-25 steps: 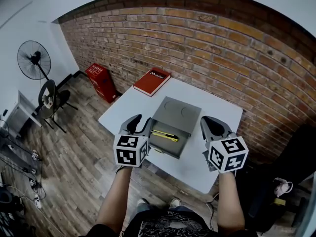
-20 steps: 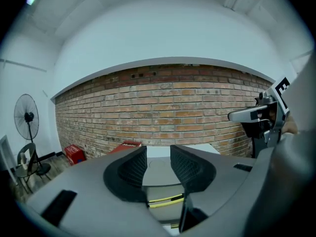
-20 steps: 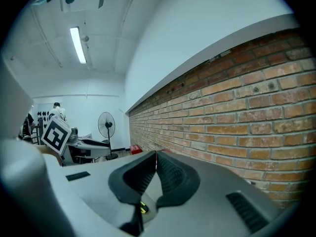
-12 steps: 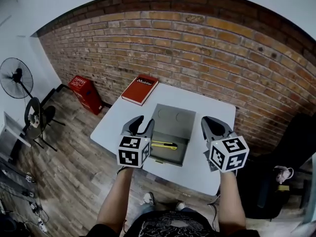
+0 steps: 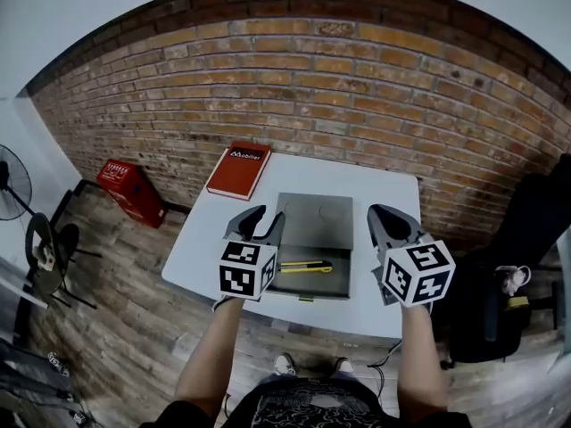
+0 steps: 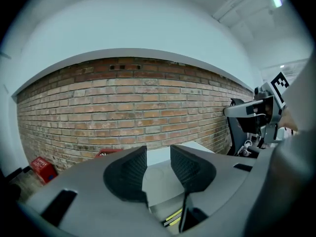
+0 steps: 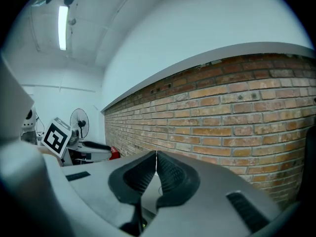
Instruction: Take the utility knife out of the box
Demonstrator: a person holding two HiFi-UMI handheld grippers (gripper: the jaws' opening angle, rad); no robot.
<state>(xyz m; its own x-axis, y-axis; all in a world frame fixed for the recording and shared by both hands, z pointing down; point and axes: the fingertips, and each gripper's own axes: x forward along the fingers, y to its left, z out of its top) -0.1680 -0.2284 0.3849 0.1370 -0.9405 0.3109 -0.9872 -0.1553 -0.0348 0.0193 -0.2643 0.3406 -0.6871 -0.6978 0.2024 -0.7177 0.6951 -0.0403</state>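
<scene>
Left tool (image 5: 260,222), right tool (image 5: 384,218), apparently flanking box (image 5: 314,230)

The left gripper (image 6: 158,150) fills the lower foreground, its two dark ribbed jaws standing apart with nothing between them. Through the gap shows an open grey box (image 6: 161,180) on a white table (image 6: 195,146). A yellow and black utility knife (image 6: 173,218) lies inside the box, at its near end. A red book (image 6: 107,152) lies left of the box. Behind the box runs a brick wall (image 6: 133,107). Well to the right of the box hangs the right gripper (image 6: 242,110), its marker cube uppermost.
</scene>
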